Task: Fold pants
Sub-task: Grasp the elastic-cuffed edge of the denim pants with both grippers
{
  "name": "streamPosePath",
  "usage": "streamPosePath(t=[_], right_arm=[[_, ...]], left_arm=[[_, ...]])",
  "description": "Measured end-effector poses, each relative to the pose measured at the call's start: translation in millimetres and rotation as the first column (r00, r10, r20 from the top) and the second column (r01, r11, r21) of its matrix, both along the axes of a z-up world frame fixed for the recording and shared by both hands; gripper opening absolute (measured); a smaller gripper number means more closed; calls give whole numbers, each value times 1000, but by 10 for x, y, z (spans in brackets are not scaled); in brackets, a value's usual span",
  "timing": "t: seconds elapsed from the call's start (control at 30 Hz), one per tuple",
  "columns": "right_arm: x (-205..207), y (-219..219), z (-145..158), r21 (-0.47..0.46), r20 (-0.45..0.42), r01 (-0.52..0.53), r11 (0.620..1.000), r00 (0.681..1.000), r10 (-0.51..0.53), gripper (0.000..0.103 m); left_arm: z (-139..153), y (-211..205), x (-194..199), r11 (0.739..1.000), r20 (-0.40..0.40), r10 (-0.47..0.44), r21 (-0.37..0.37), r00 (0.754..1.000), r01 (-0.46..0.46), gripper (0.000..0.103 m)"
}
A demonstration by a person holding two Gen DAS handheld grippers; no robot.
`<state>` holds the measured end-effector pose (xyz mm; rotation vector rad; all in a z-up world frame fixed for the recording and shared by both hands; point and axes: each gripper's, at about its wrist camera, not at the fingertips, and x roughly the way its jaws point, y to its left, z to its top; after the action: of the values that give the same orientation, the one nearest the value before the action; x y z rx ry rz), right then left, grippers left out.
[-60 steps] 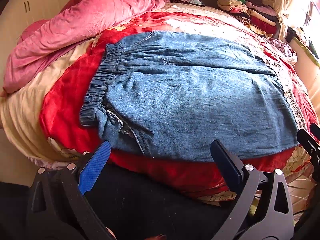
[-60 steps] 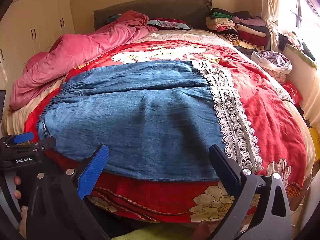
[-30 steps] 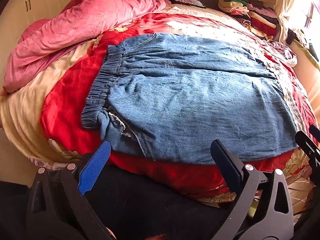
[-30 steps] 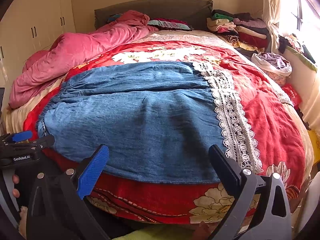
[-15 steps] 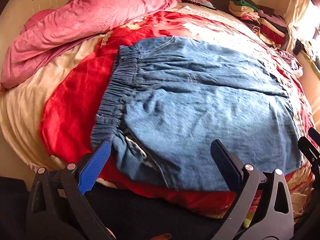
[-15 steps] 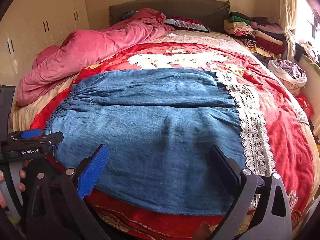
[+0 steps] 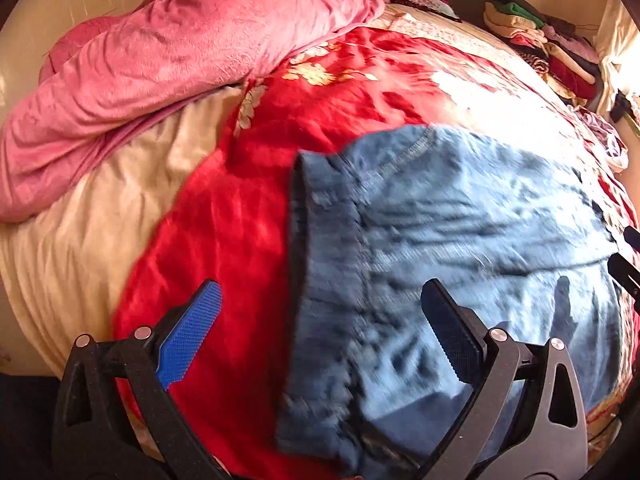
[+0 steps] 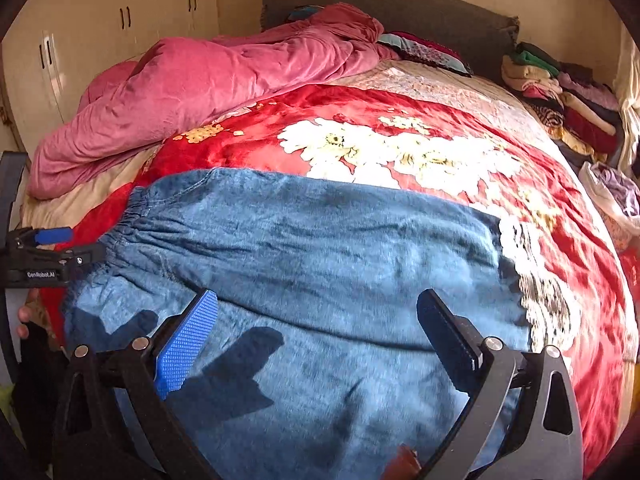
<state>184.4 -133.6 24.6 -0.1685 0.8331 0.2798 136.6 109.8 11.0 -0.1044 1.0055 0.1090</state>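
Both hand-held grippers, left gripper [image 7: 320, 332] and right gripper [image 8: 316, 332], hover spread wide over the blue denim pants [image 8: 320, 264] on the red floral blanket [image 8: 440, 128].

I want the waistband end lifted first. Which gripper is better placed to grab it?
Left. The left gripper hangs open right at the elastic waistband of the denim pants; the right gripper hovers open mid-leg.

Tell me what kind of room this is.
Most likely a home bedroom: denim pants spread on a bed's red floral blanket, a pink duvet bunched near the headboard, built-in wardrobes behind.
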Motion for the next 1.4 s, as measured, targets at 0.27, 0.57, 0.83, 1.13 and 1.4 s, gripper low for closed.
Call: streamPosePath(t=[0.27,0.57,0.83,1.13,1.4], right_arm=[[662,368,-25,-21,-43,-148,989,988,147,99],[1273,652,-255,-98,-107,-247,964,966,237,99],[1507,813,-357,-100,-130,-333,938,939,320,99],[1588,1050,-450,-138,-147,-447,884,892,428,76],[1273,1116,-350,-91,-95,-477,874,878,469,13]], left_arm=[[-108,274,660,999,-34,-45,-32,998,44,94],[-306,214,973,978,-28,-184,-107,982,180,63],[-146,224,863,969,77,-199,-132,977,208,26],[203,116,601,964,206,-226,-95,952,250,26],[121,161,584,970,198,-205,-90,959,226,26]])
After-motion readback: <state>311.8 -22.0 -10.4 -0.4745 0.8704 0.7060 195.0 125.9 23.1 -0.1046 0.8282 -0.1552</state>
